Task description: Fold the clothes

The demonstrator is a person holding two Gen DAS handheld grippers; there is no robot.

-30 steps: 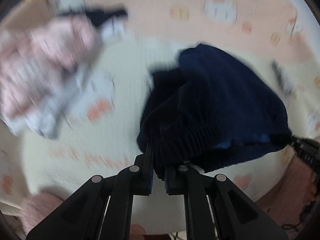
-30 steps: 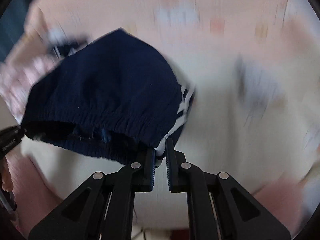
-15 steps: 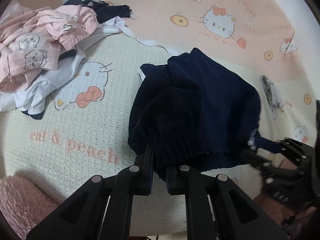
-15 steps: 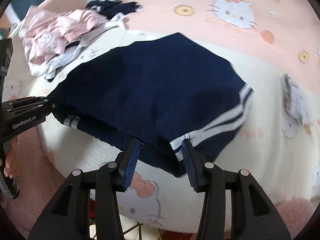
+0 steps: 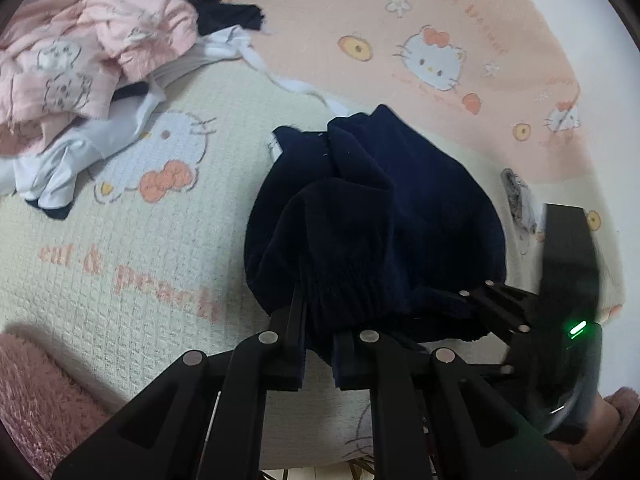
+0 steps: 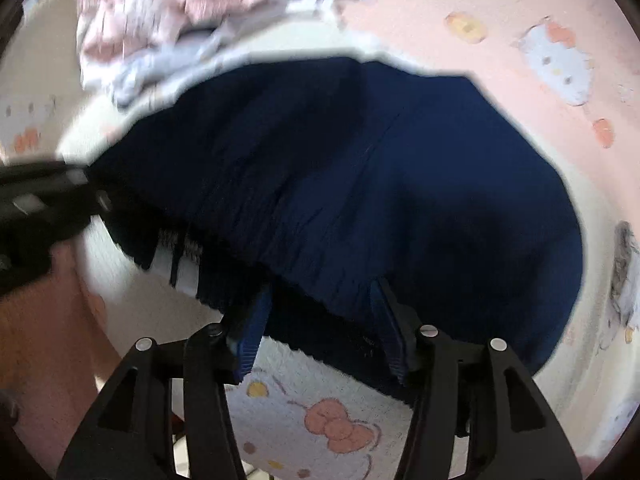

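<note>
the navy shorts lie bunched on the bed, left gripper jaws clamped on the waistband, right gripper jaws wide astride it, and a loose pile of clothes at ten o'clock looks unfolded.

Navy shorts: solid dark navy; white side stripes show at the hem left of the right claw.
Left claw: black, with silver rivets.
Right claw: black frame, blue ribbed pads.
Bed cover: cream waffle weave ahead of the left claw, printed with a white cat face, coral bow and coral lettering; pink band beyond, with cat faces and orange dots.
Clothes pile, far left of the left claw: pale pink with grey animal print, white, and black.
</note>
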